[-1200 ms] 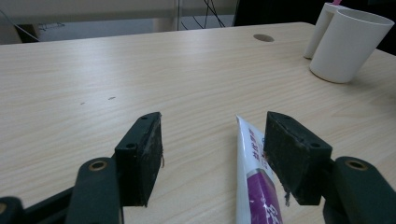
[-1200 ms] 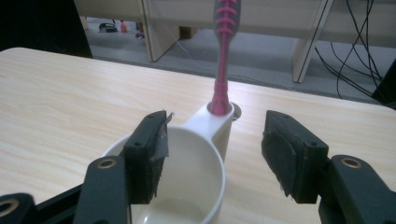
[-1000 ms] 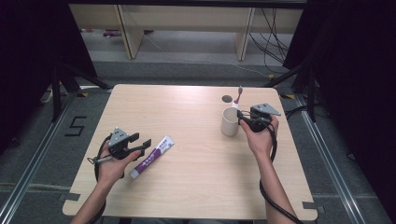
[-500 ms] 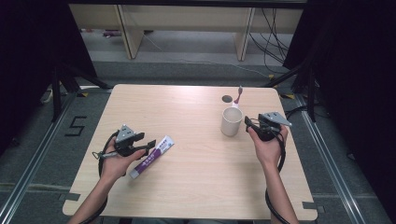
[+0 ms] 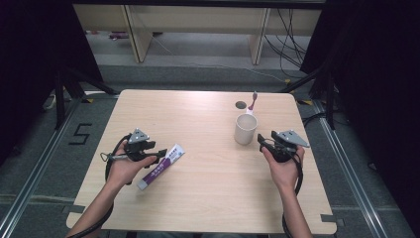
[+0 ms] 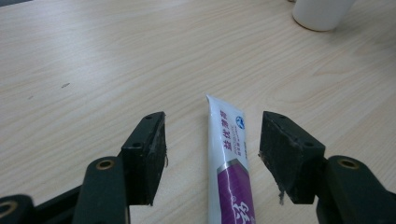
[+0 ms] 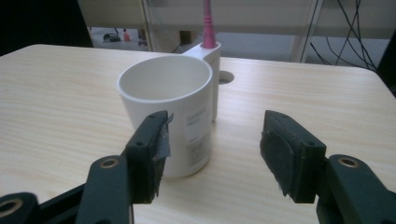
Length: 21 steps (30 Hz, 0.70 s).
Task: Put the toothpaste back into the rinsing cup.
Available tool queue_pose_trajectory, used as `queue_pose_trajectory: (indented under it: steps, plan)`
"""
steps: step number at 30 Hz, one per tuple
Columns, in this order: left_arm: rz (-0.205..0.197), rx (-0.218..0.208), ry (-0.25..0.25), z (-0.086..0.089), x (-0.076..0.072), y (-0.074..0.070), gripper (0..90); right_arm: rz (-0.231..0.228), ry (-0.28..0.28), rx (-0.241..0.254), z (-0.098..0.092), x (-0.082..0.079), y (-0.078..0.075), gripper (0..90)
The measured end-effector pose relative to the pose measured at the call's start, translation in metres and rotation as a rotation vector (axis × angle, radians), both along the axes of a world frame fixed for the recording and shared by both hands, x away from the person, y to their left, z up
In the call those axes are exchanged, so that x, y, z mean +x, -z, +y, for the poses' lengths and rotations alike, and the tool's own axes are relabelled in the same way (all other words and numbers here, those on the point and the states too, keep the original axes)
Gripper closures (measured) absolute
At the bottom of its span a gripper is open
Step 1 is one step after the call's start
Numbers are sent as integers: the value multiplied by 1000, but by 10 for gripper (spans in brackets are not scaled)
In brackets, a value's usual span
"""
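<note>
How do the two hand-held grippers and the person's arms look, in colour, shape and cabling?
Both the left gripper and the right gripper are black, each topped with a grey three-cornered plate. A black cable loops from each. In the gripper views, each has two blocky black jaws with worn, frayed pads and brass-coloured rivets at the joints. The forearms are bare; no sleeves show.

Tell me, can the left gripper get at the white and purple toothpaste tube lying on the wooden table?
Probably yes: the toothpaste tube already lies between the left gripper's open jaws, which have just been closing, with nothing in between.
</note>
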<state>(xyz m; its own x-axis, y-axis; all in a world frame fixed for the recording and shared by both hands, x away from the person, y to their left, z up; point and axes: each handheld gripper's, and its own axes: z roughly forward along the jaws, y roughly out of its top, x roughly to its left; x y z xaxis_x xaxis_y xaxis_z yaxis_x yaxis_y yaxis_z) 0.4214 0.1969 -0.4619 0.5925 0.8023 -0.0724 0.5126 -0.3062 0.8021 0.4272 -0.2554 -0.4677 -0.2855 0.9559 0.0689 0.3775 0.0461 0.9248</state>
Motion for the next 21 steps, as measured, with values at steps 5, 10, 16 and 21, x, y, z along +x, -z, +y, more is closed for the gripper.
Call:
queue_pose_trajectory:
  steps: [5, 10, 16, 21]
  plan:
    - [32, 53, 39, -6, 2, -1, 417, 6, -23, 20, 3, -10, 8, 428]
    - [124, 137, 107, -15, 9, -4, 444, -1, -29, 7, -1, -12, 8, 428]
    - [239, 279, 159, -29, 21, -6, 498, -1, -27, 0, -1, -13, 6, 428]
    - [389, 367, 196, -37, 32, -4, 524, -4, -39, -3, 1, -13, 5, 427]
